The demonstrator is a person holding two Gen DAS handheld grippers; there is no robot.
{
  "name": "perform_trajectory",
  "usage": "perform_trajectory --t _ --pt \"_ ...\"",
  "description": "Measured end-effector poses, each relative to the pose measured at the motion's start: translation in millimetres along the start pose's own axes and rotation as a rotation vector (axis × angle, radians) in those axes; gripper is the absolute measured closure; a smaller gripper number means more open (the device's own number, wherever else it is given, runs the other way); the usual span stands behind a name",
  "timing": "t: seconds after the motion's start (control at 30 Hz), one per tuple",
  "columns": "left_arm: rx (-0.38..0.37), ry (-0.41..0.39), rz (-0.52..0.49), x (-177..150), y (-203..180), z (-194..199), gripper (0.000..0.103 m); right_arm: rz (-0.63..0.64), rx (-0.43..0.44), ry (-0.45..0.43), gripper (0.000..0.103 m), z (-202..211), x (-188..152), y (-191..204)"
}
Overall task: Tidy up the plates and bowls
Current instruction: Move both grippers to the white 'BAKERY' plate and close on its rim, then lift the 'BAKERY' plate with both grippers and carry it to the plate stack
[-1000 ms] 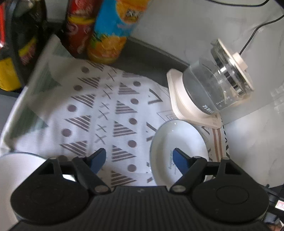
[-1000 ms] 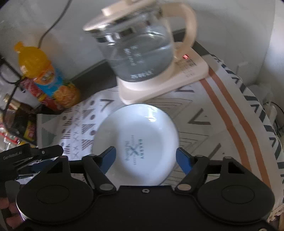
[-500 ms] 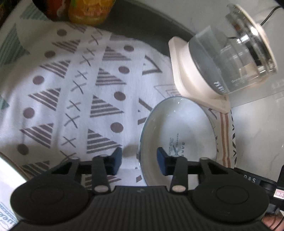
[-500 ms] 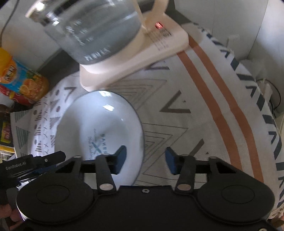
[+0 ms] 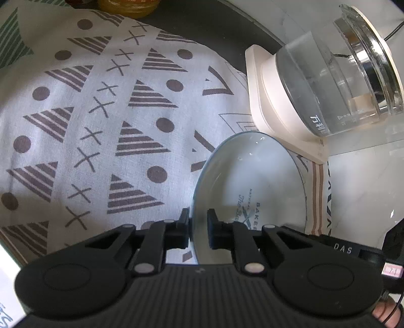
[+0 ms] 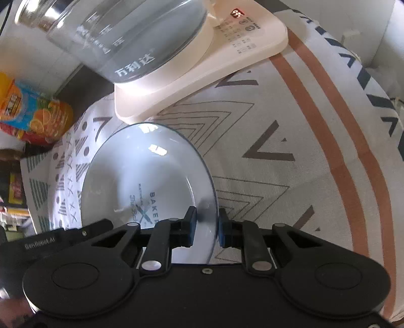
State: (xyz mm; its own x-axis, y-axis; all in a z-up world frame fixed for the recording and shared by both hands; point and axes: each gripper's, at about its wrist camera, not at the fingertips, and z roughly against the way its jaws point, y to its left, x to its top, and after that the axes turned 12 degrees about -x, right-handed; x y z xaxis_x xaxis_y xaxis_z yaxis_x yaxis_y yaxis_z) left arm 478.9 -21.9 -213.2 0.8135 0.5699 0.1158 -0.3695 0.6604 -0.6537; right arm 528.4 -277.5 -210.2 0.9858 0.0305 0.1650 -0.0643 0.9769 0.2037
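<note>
Left gripper [image 5: 198, 230] fingers closing across plate [image 5: 265, 176] left rim; right gripper [image 6: 206, 228] fingers closing across its right rim. Plate beside kettle base [image 6: 202, 75].

A plate [image 5: 252, 176] is laid on a cloth [image 5: 101, 126] spread over the tabletop [image 5: 214, 22]. Just behind the plate, a kettle [image 6: 131, 40] is seated on its base [image 6: 202, 75], which stands on the cloth. Bottles [image 6: 35, 116] are stood behind the cloth to the left. The plate's left rim is straddled by the left tool [image 5: 197, 230], its right rim by the right tool [image 6: 206, 227], both closing.
</note>
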Motion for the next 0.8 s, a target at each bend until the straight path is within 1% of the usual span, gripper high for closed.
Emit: perform_trajectory --t 0.17,0.27,0.37,0.8 --pt "-0.022 -0.025 0.012 -4.1 8.0 13.7 0.095 -0.013 0.047 -0.026 0.092 6.9 -1.0 -2.9" --pt "-0.034 -0.055 0.013 -4.6 12.3 26.7 0.096 -0.007 0.077 -0.052 0.095 13.6 -1.2 2.8" --pt "-0.026 -0.079 0.008 -2.6 15.4 40.9 0.096 0.015 0.104 -0.074 0.097 19.2 -0.7 14.9" --pt "-0.041 -0.183 0.027 7.8 35.8 97.0 0.095 0.116 0.133 -0.134 0.097 35.6 -8.1 71.2"
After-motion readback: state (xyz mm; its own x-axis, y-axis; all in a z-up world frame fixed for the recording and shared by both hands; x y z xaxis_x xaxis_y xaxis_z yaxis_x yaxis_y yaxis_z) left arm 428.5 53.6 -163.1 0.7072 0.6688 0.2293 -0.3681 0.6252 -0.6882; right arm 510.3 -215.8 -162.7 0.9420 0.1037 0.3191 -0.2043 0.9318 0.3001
